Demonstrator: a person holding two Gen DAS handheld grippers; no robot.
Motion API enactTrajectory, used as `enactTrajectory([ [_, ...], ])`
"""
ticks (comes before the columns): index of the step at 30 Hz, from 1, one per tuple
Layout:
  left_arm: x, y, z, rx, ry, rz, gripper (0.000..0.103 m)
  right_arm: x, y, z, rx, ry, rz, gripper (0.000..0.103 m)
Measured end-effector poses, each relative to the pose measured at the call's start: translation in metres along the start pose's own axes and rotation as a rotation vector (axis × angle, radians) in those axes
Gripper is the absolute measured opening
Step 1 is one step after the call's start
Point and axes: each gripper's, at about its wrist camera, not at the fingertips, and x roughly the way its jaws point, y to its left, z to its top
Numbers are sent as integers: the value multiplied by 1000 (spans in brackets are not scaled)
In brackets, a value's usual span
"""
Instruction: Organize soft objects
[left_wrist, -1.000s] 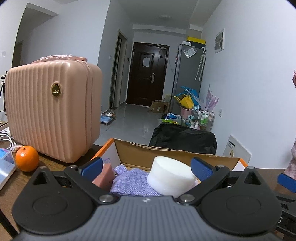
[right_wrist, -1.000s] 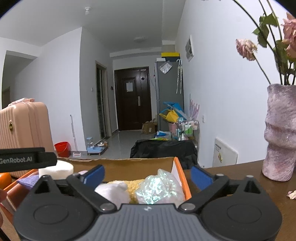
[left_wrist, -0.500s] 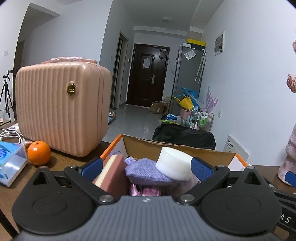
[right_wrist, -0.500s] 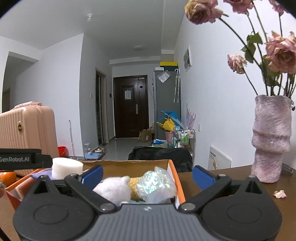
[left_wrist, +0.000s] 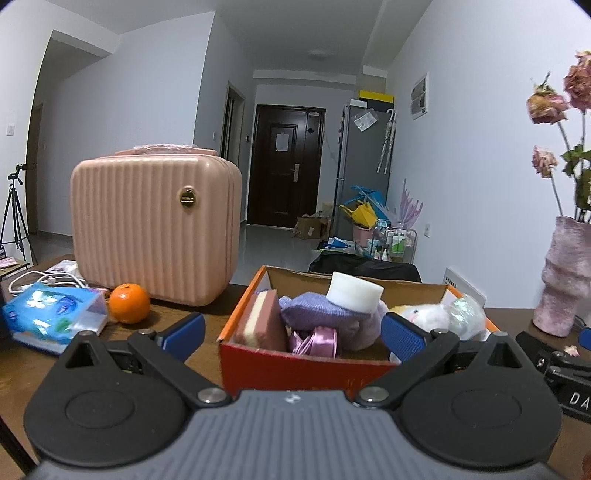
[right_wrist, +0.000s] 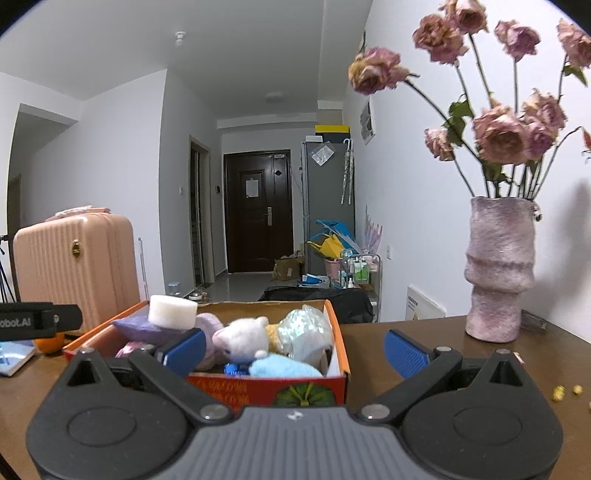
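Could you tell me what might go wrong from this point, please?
The white foam cylinder sits high on the purple cloth above the orange box rim; a nudge could topple it out. A wide sweep by the right gripper might knock the vase of dried roses.

left gripper (left_wrist: 291, 332): black linkage arms | blue ribbed pads | silver pivot screws | grey ridged body — right gripper (right_wrist: 295, 349): same build
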Motion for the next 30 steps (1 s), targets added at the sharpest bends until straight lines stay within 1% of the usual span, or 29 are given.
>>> enactTrajectory([
  [6, -48, 12, -8, 10, 6, -24, 103, -48, 1, -2, 1, 6, -2, 103],
  [13, -112, 23, -16, 13, -14, -50, 103, -112, 5, -11, -2, 12, -6, 103],
  [18, -164, 30, -32, 48, -23, -73, 103, -157, 6, -17, 1, 21, 4, 103],
  [23, -215, 40, -52, 70, -33, -98, 103, -211, 8, -25, -16, 29, 16, 103],
  [25, -235, 45, -58, 67, -43, -112, 103, -232, 8, -29, -17, 34, 23, 103],
  [30, -280, 51, -70, 82, -81, -118, 103, -280, 14, -37, -37, 30, 34, 103],
])
